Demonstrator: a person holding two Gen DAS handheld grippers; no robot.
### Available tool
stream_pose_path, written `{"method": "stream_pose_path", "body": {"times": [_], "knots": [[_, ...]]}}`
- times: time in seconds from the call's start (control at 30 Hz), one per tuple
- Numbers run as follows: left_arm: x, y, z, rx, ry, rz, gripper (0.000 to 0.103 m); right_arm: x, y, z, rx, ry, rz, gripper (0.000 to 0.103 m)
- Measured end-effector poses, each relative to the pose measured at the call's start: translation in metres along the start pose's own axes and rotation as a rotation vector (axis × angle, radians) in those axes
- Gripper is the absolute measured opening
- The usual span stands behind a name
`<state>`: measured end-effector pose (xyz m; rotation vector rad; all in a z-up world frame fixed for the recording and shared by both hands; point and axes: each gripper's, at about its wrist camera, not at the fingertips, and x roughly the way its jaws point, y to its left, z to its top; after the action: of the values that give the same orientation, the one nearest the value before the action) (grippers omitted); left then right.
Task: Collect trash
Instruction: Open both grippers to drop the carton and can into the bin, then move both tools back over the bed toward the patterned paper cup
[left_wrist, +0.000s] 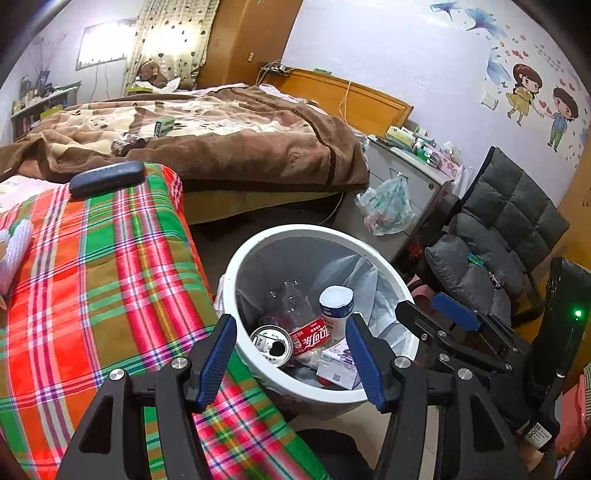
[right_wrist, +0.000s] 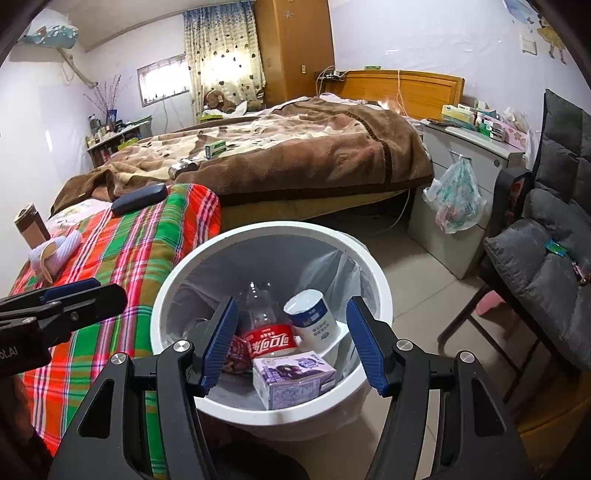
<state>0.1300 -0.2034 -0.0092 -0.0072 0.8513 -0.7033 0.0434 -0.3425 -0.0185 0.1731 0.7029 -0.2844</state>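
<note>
A white trash bin (left_wrist: 295, 230) (right_wrist: 273, 225) with a clear liner stands on the floor beside the plaid bed. Inside lie an opened can (left_wrist: 272, 343), a clear cola bottle (left_wrist: 308, 336) (right_wrist: 271, 341), a white-and-blue tub (left_wrist: 336, 306) (right_wrist: 312, 317), a purple drink carton (left_wrist: 338, 363) (right_wrist: 293, 376) and a red snack packet (right_wrist: 236, 354). My left gripper (left_wrist: 291, 318) hovers open over the bin's near rim, nothing between its pads. My right gripper (right_wrist: 292, 301) hangs open above the bin, empty too. The two grippers sit side by side.
A plaid cover (left_wrist: 92, 277) holds a dark case (left_wrist: 105, 179), a rolled cloth (right_wrist: 55, 254) and a brown carton (right_wrist: 31, 225). On the brown blanket (left_wrist: 240, 147) lie a green box (left_wrist: 164, 125) and a crumpled bottle (left_wrist: 127, 144). A plastic bag (left_wrist: 388, 206) hangs off the cabinet. A grey chair (left_wrist: 498, 240) stands right.
</note>
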Motion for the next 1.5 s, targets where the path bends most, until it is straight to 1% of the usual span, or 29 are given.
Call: {"method": "stream_pose_path", "body": {"times": [0.23, 0.4, 0.8, 1.03, 1.2, 1.4, 1.5], "knots": [[-0.021, 0.014, -0.007, -0.022, -0.033, 0.019, 0.061, -0.006, 0.012, -0.001, -0.016, -0.016, 0.014, 0.063], [-0.036, 0.029, -0.013, -0.04, -0.053, 0.049, 0.061, -0.009, 0.025, 0.0, -0.038, -0.028, 0.031, 0.063], [-0.079, 0.08, -0.026, -0.11, -0.118, 0.132, 0.061, -0.011, 0.065, -0.001, -0.093, -0.047, 0.094, 0.063], [-0.096, 0.121, -0.036, -0.185, -0.132, 0.192, 0.061, -0.003, 0.09, -0.001, -0.115, -0.032, 0.154, 0.063], [-0.113, 0.153, -0.042, -0.237, -0.153, 0.252, 0.061, 0.002, 0.11, 0.0, -0.144, -0.023, 0.189, 0.063], [-0.127, 0.194, -0.046, -0.303, -0.162, 0.322, 0.061, 0.011, 0.14, 0.002, -0.205, -0.006, 0.229, 0.063], [-0.131, 0.211, -0.048, -0.323, -0.162, 0.345, 0.061, 0.015, 0.151, 0.003, -0.229, 0.005, 0.248, 0.063]]}}
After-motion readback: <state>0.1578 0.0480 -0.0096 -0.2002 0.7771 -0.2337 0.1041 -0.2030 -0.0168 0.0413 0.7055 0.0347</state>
